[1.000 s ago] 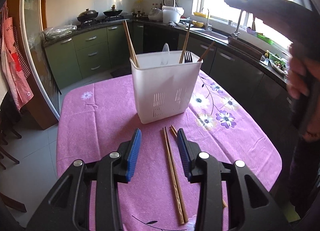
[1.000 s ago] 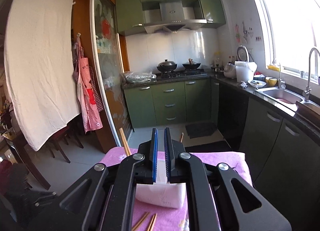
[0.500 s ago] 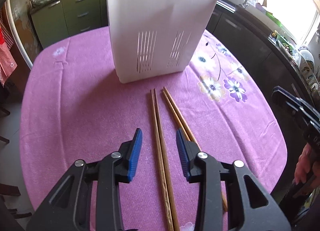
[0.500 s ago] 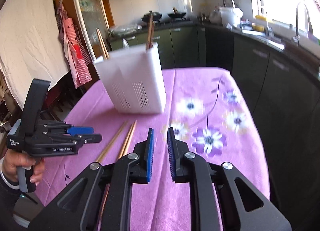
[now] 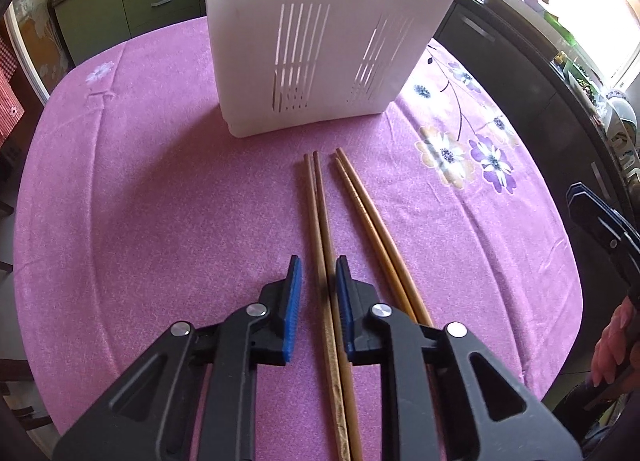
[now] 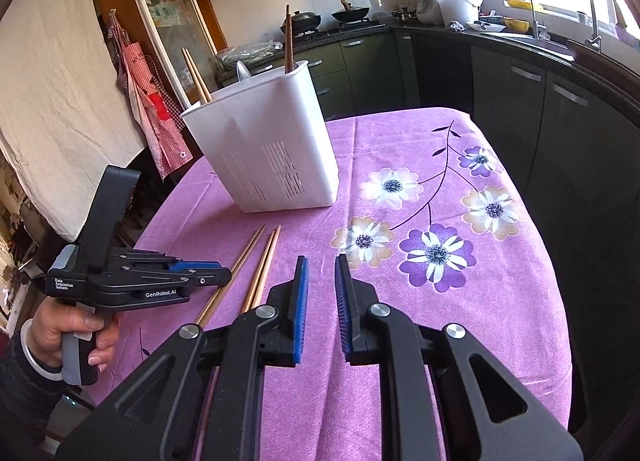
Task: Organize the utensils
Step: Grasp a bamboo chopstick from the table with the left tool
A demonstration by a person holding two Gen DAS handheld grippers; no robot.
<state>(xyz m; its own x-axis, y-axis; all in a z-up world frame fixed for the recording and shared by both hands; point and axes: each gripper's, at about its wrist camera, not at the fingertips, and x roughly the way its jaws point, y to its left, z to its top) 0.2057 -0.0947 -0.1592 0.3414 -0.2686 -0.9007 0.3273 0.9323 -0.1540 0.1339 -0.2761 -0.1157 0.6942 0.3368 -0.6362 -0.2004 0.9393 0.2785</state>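
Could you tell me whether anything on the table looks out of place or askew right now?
Yes: four wooden chopsticks lie loose on the purple tablecloth in front of the white utensil holder, while others stand inside it. The left gripper, jaws just closing, straddles the left pair. Nothing looks spilled or damaged.

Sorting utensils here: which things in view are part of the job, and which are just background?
Job:
- left pair of chopsticks, between the left gripper pads, which have just been closing
- right pair of chopsticks, lying on the cloth
- white utensil holder, already holding chopsticks, a spoon

Background:
- purple floral tablecloth
- checked apron
- woks on the stove
- white bucket
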